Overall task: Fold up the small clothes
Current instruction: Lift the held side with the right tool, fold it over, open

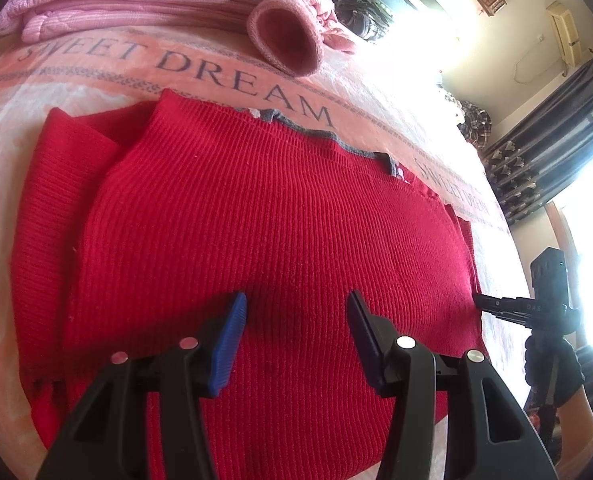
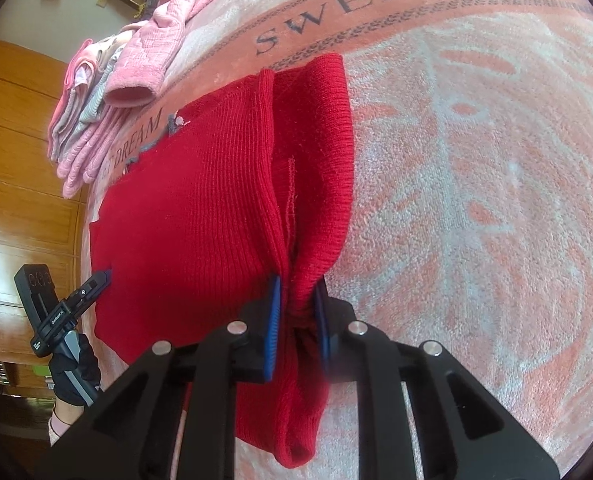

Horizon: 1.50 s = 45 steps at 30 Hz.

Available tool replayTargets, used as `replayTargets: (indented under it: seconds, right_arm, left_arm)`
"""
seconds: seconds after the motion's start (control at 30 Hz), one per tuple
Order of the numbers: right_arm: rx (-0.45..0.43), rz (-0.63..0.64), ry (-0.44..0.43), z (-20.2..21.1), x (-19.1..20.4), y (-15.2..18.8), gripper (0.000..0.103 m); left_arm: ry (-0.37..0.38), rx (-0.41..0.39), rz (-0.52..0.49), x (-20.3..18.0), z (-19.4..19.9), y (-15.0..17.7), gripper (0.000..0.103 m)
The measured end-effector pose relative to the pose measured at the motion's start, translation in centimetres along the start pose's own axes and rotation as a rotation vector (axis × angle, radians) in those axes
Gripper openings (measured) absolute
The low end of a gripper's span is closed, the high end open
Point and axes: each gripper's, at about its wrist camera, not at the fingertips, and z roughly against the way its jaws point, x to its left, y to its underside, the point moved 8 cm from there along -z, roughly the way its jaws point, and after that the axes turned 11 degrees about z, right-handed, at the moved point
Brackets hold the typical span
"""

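Right wrist view: right gripper (image 2: 296,316) clamped on red ribbed knit sweater (image 2: 200,208) sleeve, ready for folding inward; left gripper (image 1: 296,336) released above sweater body.

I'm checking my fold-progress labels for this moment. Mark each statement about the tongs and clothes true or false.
1. The left tongs are open over the red sweater. True.
2. The right tongs hold nothing. False: they are shut on a bunched fold of the sweater.
3. The blanket carries the words SWEET DREAM. True.
4. The pink clothes lie on top of the sweater. False: they sit apart from it, farther back on the blanket.
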Motion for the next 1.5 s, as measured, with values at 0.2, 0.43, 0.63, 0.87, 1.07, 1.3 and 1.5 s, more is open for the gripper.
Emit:
replayTargets:
  seconds: [0.2, 0.43, 0.63, 0.87, 1.07, 1.3, 1.5]
  right_arm:
    - [-0.003, -0.004, 0.011, -0.2, -0.2, 0.0, 0.014]
    - [-0.017, -0.014, 0.013, 1.0, 1.6, -0.9, 0.013]
    - [-0.13, 0.057, -0.132, 4.9, 10.0, -4.4, 0.012]
    - [-0.076, 0.24, -0.167, -0.1, 22.3, -4.5, 0.008]
    - [0.051, 0.305, -0.172, -6.7, 26.3, -2.1, 0.012]
    - [-0.007, 0.406, -0.112, -2.3, 26.8, -1.3, 0.057]
    - [0.116, 0.652, -0.039, -2.3, 26.9, 5.3, 0.061]
  left_arm:
    - [-0.012, -0.001, -0.023, -0.1, 0.0, 0.1, 0.053]
    - [0.023, 0.012, 0.004, -0.3, 1.0, -0.1, 0.053]
    - [0.095, -0.01, 0.003, 0.2, 4.0, -1.2, 0.053]
    - [0.109, 0.006, 0.002, 1.6, 4.6, -0.8, 0.053]
    - [0.118, 0.017, 0.064, 3.5, 4.6, -1.1, 0.053]
    - [0.15, 0.009, 0.086, 3.7, 5.4, -1.4, 0.054]
    - [0.191, 0.02, 0.089, 1.8, 5.8, -1.7, 0.055]
